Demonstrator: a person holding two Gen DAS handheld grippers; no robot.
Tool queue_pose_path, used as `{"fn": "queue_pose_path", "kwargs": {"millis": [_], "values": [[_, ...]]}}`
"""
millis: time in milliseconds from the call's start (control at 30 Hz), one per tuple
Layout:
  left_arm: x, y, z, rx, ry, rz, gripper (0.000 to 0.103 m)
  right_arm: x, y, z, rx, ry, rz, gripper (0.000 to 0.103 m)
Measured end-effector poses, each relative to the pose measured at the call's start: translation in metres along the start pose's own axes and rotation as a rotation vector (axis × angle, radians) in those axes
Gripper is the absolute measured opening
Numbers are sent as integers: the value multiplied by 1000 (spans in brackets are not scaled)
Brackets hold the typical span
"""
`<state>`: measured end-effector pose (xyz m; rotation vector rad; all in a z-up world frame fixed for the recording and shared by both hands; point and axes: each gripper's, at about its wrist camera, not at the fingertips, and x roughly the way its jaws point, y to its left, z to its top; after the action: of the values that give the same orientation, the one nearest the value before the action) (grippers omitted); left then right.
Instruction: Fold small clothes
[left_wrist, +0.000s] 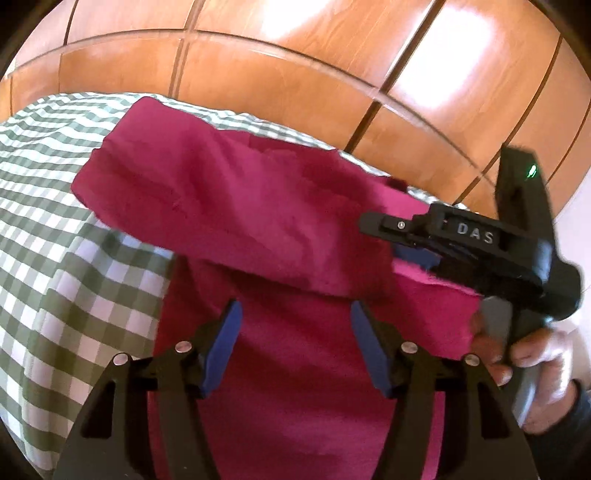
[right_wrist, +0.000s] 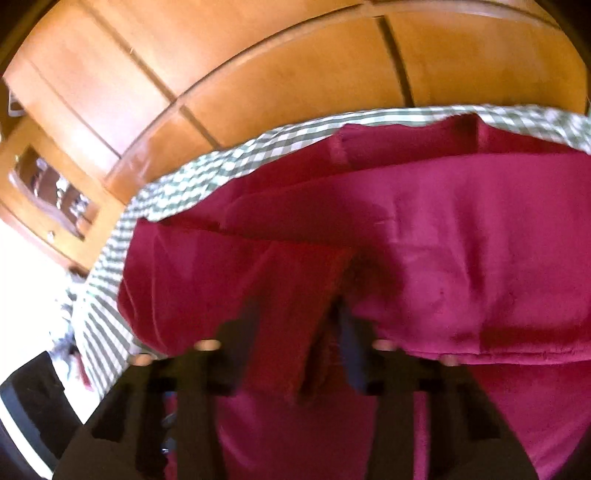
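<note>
A magenta garment (left_wrist: 229, 206) lies on a green-and-white checked cover (left_wrist: 44, 229). One part of it is lifted in a thick fold that runs from the upper left down to my right gripper (left_wrist: 417, 258). That gripper is shut on the fold's edge, with a person's hand (left_wrist: 524, 354) on its handle. In the right wrist view the picture is blurred, but a pleat of the garment (right_wrist: 461, 236) sits pinched at the right gripper (right_wrist: 295, 321). My left gripper (left_wrist: 295, 308) is open just over the flat lower part of the cloth. Its blue pads (left_wrist: 229, 343) stand apart with nothing between them.
Glossy wooden wardrobe panels (left_wrist: 295, 74) rise right behind the far edge of the cover. A wooden cabinet with a glass door (right_wrist: 51, 192) stands at the left of the right wrist view. A dark object (right_wrist: 33, 398) sits low beside the checked cover (right_wrist: 177, 184).
</note>
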<state>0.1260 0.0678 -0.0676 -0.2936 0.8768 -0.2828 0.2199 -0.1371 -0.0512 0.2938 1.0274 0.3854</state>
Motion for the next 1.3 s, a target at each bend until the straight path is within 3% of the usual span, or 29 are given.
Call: {"fn": "queue_pose_path", "kwargs": {"millis": [67,300,500,667,800,1033,1200,1300], "values": [[6,5,-2,-10,17,9,61,-3,9,0,-57,-6,-42,8],[14,16,-5,-50,23,42,60,-80,3,38,-59,-203,-52,7],[15,19,-1,-104,22,49,66,-128,-62,64,60,-292,-174,7],[22,19,2,-131,43,73,66,-122,-136,51,228,-220,-271,7],[21,24,7,-170,57,70,65,-103,-171,33,282,-155,-314,7],[7,33,12,-228,59,95,59,-89,-184,18,289,-130,-332,7],[-15,21,32,-164,-42,125,64,-106,-173,23,256,-168,-331,7],[-8,14,49,-129,-53,133,68,-102,-170,23,217,-146,-389,7]]}}
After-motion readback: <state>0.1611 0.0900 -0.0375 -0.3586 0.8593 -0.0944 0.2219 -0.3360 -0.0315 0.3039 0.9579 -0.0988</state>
